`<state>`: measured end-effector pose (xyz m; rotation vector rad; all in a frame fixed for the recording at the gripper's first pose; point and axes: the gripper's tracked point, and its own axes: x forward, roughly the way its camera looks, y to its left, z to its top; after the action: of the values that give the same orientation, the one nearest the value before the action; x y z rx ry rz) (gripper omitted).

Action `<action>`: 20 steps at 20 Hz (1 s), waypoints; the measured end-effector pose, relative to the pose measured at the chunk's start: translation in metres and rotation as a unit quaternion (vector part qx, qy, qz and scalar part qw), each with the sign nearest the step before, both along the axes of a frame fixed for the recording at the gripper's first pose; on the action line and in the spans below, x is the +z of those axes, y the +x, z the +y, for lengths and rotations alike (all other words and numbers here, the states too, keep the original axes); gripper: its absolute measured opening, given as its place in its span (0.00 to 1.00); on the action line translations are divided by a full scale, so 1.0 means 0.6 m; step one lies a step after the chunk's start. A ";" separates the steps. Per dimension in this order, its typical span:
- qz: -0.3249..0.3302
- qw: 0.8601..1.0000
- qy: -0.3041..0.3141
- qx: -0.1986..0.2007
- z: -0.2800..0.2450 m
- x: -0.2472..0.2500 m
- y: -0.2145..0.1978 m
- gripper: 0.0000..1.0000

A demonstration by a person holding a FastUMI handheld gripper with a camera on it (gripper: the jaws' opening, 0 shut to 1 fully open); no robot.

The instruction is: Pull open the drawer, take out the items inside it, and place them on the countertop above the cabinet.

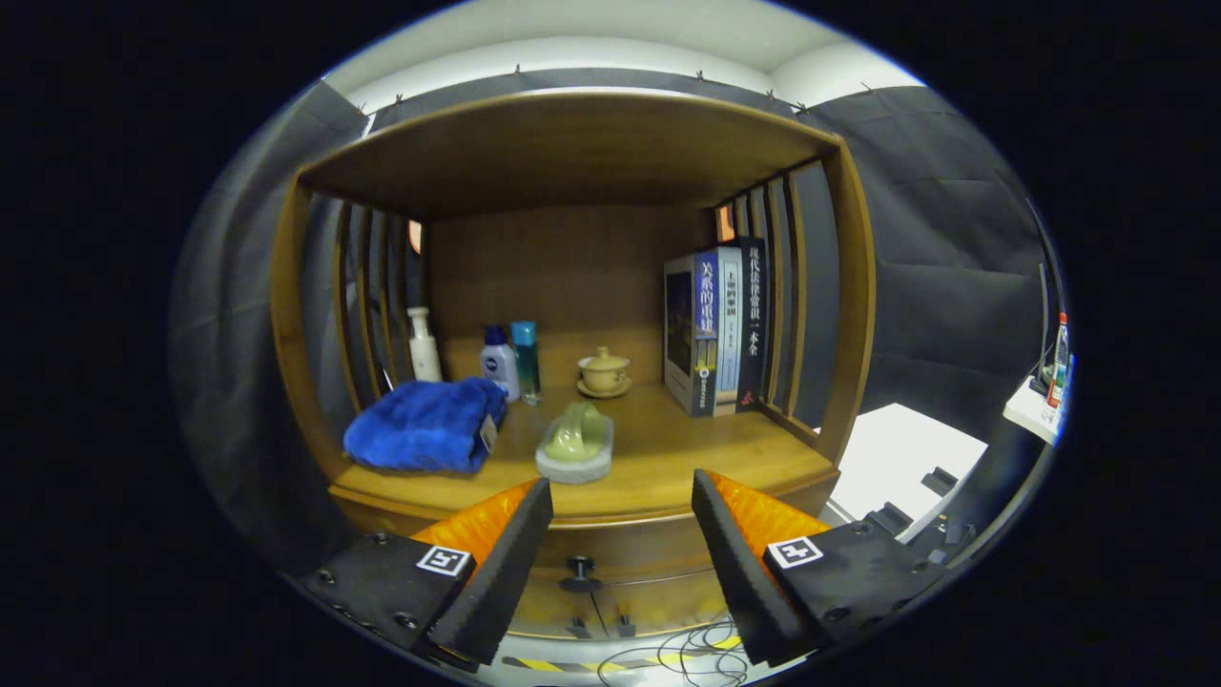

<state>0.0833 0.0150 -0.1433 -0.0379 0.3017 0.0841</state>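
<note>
Drawer (580, 558) shut; blue towel (420, 425), soap dish (575, 446) lie on worktop (668, 468); tool (622, 520) wide, empty, facing knob (579, 571).

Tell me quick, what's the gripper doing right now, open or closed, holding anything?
Gripper: open, holding nothing; its fingers are spread apart in front of the closed drawer, with the drawer knob between them.

Gripper (622, 496) level, fingers spread wide apart, nothing held between them
</note>
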 end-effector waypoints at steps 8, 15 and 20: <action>-0.035 0.998 0.019 -0.039 -0.019 0.097 -0.014 0.98; -0.025 0.997 0.044 -0.062 -0.045 0.090 -0.028 0.98; -0.025 0.998 0.033 -0.055 -0.045 0.087 -0.036 0.98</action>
<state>0.0616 -0.0123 -0.0914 0.0418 0.2505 -0.0166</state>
